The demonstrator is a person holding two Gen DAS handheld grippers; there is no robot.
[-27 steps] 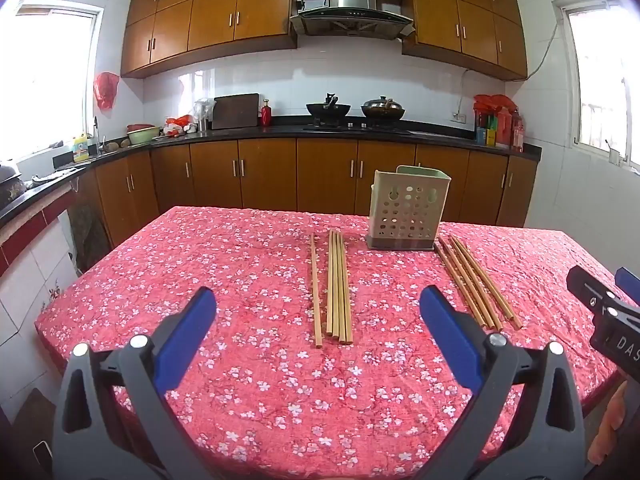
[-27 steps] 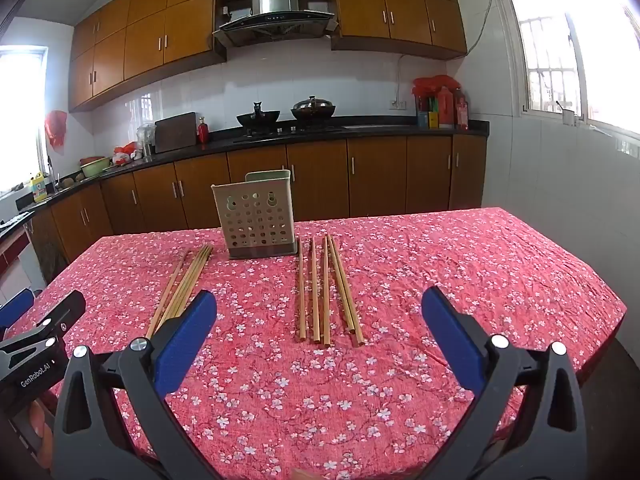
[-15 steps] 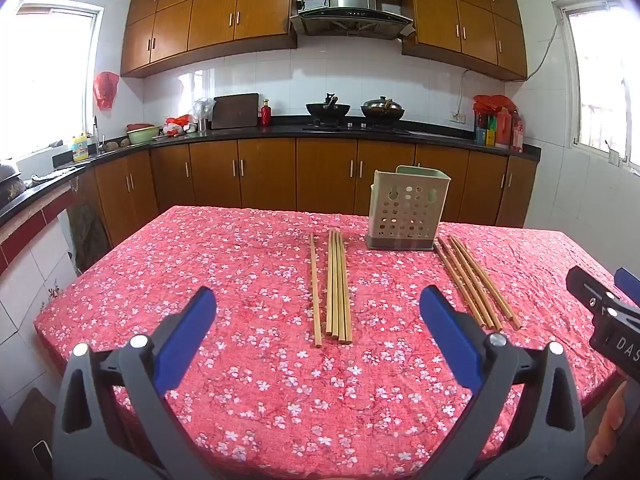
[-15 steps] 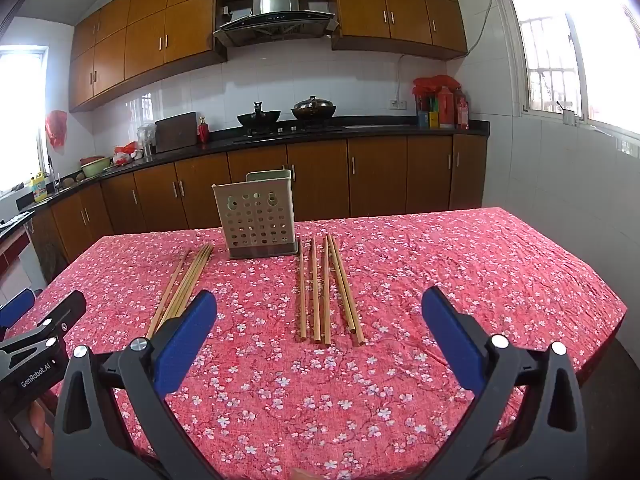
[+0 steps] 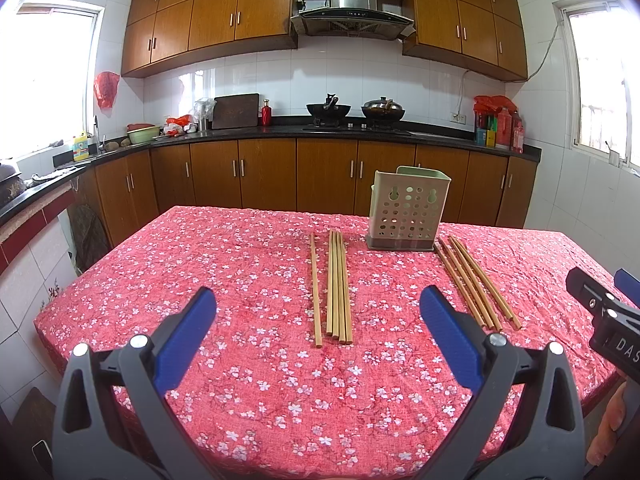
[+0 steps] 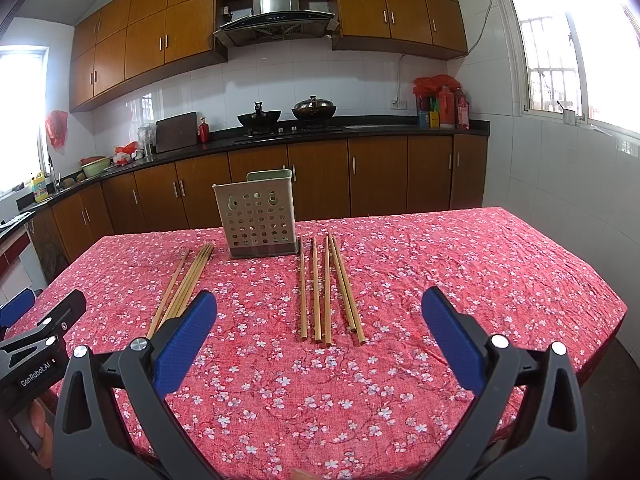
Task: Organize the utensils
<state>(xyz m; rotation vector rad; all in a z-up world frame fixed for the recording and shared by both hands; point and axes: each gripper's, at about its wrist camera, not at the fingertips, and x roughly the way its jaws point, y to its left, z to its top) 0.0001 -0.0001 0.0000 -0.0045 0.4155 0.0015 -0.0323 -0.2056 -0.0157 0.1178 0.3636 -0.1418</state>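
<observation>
Chopsticks are seen in two groups on the bench, which is covered by a red floral tablecloth. In the left wrist view, the left chopstick group lies at 12 o'clock from the left claw, one stick set slightly apart at 9 o'clock from the other four. The right chopstick group lies at 2 o'clock, fanned a little toward the near ends. A perforated utensil holder stands upright at 1 o'clock, behind and between the two groups, touching neither. The left claw is spread wide, its blue pads well apart and nothing held between them. In the right wrist view, the right claw is likewise spread and empty above the cloth, with the right group at 12 o'clock and the left group at 10 o'clock. Kitchen cabinets and a range hood are seen beyond the bench.
</observation>
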